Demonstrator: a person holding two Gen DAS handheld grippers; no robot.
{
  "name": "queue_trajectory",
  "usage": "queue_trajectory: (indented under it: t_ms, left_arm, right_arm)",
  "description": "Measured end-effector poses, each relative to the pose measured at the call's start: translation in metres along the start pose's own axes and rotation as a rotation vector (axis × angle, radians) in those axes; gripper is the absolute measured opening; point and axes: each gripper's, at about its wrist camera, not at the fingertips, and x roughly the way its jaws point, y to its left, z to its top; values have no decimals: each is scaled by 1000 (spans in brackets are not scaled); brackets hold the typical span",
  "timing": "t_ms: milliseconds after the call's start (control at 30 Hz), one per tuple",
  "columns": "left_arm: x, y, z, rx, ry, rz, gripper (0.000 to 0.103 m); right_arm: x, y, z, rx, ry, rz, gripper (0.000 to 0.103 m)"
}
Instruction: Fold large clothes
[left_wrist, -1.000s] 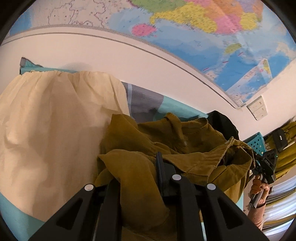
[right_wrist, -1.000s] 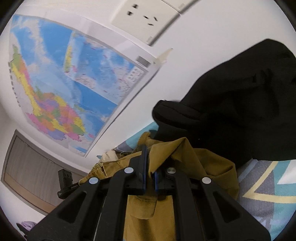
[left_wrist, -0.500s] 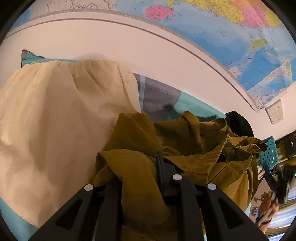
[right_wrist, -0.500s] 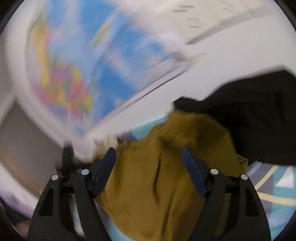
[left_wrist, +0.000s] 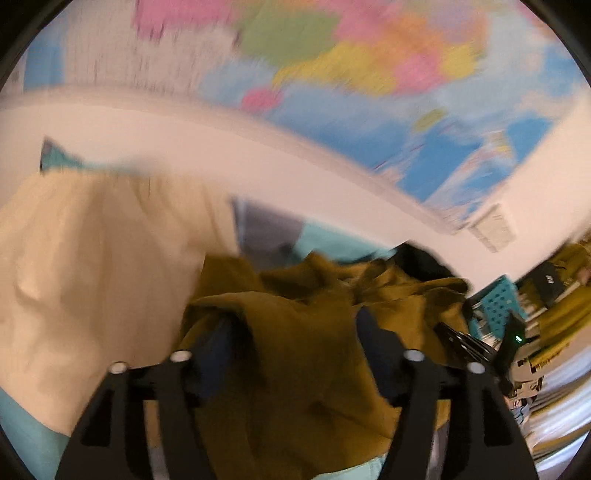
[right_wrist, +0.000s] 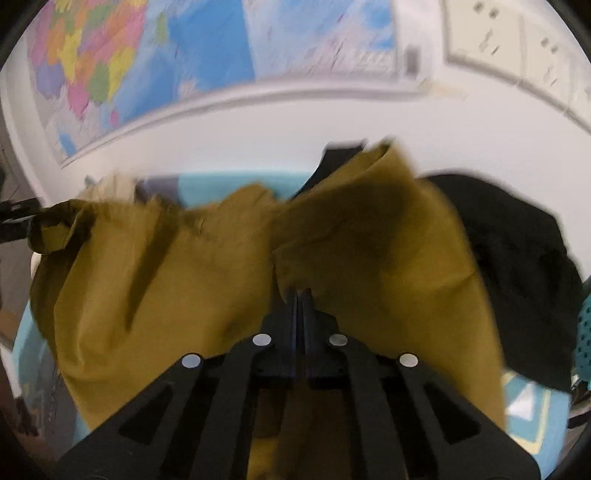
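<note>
- The mustard shirt (right_wrist: 192, 288) lies in a crumpled heap on the teal patterned bedspread (left_wrist: 332, 240), which serves as the landmark here; no flat panel, straight edge or finished fold shows anywhere on it
- The left gripper (left_wrist: 295, 354) has just been opening: its jaws stand wide apart with a hump of the shirt's cloth between them, and the pads do not appear to press on it, though the view is blurred
- The right gripper (right_wrist: 300, 295) is fully closed and has just snapped shut; its tips sit pressed into a fold of the shirt above the bedspread, and it seems to pinch that fold, but the blur and the tightly shut tips leave it unclear whether cloth is really caught
- A cream garment (left_wrist: 96, 273) lies spread on the bedspread beside the shirt, on the left in the left wrist view, and is not being handled
- A black garment (right_wrist: 517, 266) sits bunched on the bedspread at the shirt's far side, towards the wall with the map (right_wrist: 207, 48), also untouched
- Judged from this, the task is at an early stage: the shirt still needs lifting clear of the bedspread, shaking out and laying flat before any fold can be made
- The other two garments appear unfolded as well, so most of the work is left
</note>
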Motion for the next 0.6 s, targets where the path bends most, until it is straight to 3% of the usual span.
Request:
queue_trajectory:
  t_ms: [133,267,400,500,567,600]
  left_arm:
    - [-22,-16,-14,106,-74,-65,68]
    - [8,-45,-37,288,6,28,68]
    - [50,-64,-50,379,110,72,68]
    - [77,-63,-49,372,151,80,67]
    - [95,-55,-46,330,191,127,65]
    - [104,-49,-45,300,214,136,64]
  right_arm:
    - [-3,-10,12,47,-29,25,3]
    - [3,-9,12,50,-39,3,3]
    - [0,-16,22,100,-91,-9,2]
    - [-7,-17,28,100,-136,-27,2]
    - [10,-15,27,73,-43,-54,3]
    - [14,-15,25,59,-29,-90,8]
